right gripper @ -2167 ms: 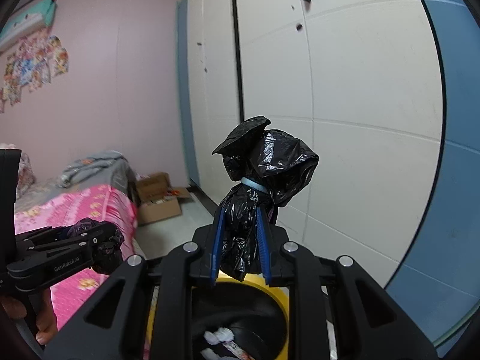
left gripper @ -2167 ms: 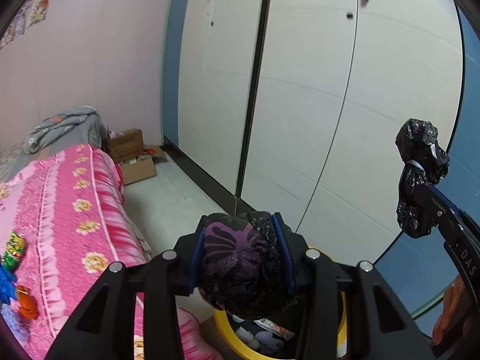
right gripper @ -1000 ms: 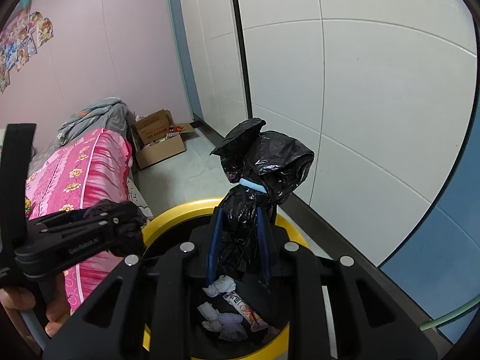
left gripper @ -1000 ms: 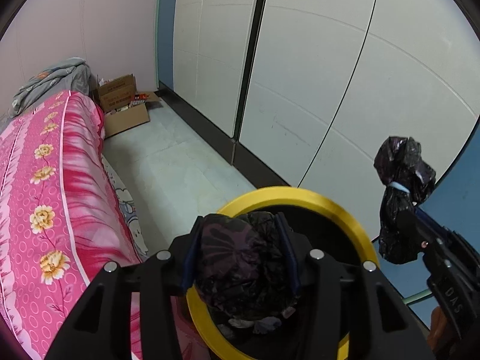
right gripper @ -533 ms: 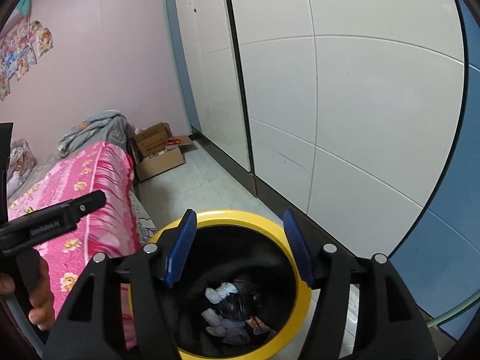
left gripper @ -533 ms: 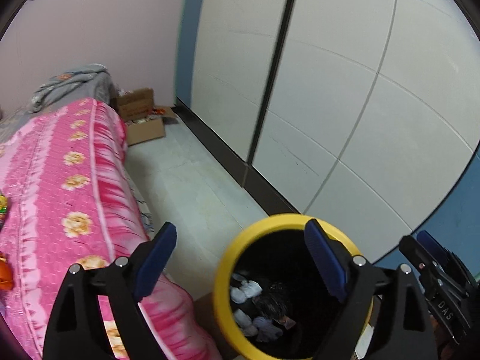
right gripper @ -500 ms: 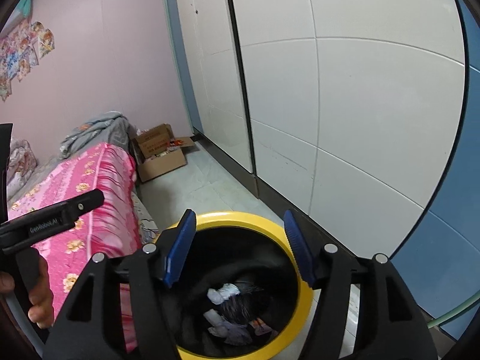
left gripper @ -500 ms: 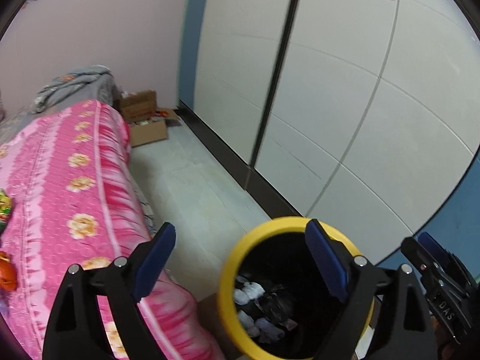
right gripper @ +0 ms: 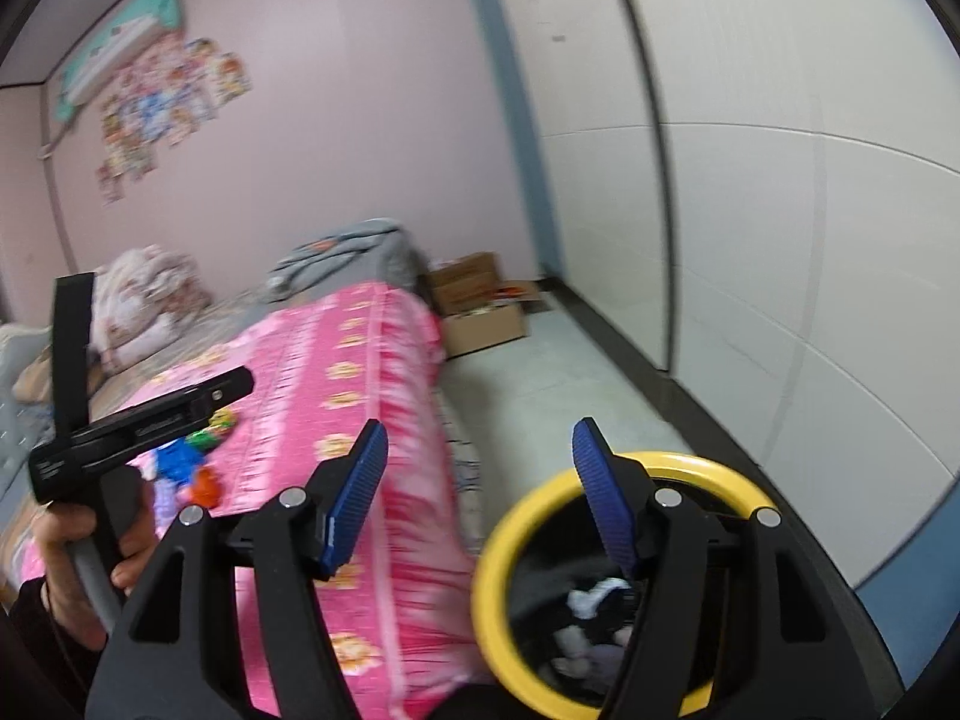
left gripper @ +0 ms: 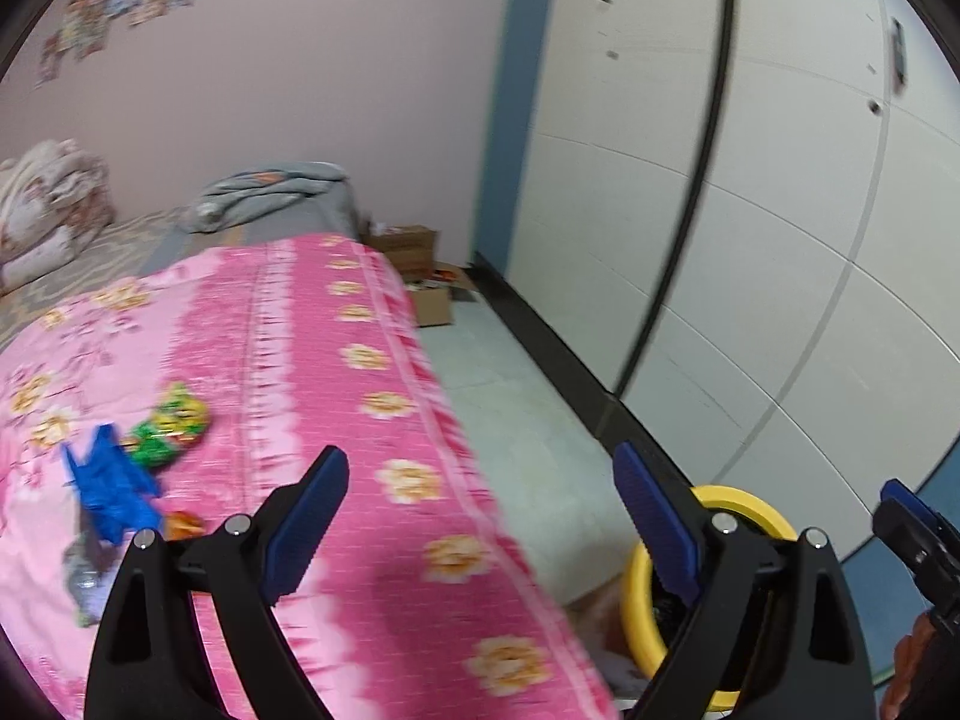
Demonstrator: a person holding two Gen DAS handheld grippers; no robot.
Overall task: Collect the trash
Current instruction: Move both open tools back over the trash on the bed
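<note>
A yellow-rimmed trash bin (right gripper: 510, 540) stands on the floor beside the bed and holds white and dark trash; it also shows in the left wrist view (left gripper: 636, 606). My left gripper (left gripper: 480, 498) is open and empty above the bed's edge. My right gripper (right gripper: 480, 462) is open and empty above the gap between bed and bin. On the pink flowered bedspread (left gripper: 360, 420) lie a blue wrapper (left gripper: 111, 492), a green wrapper (left gripper: 168, 426) and an orange scrap (left gripper: 180, 522). The same litter (right gripper: 186, 462) shows in the right wrist view, partly hidden by the left gripper's body.
White wardrobe doors (left gripper: 750, 210) line the right side, with a strip of pale floor (left gripper: 528, 420) between them and the bed. An open cardboard box (right gripper: 480, 306) sits at the far end of the floor. Folded bedding (left gripper: 264, 192) lies at the bed's far end.
Both grippers held black bags over the bin, then opened and the bags dropped in. Both views have since swung left, away from the bin and toward the bed.
</note>
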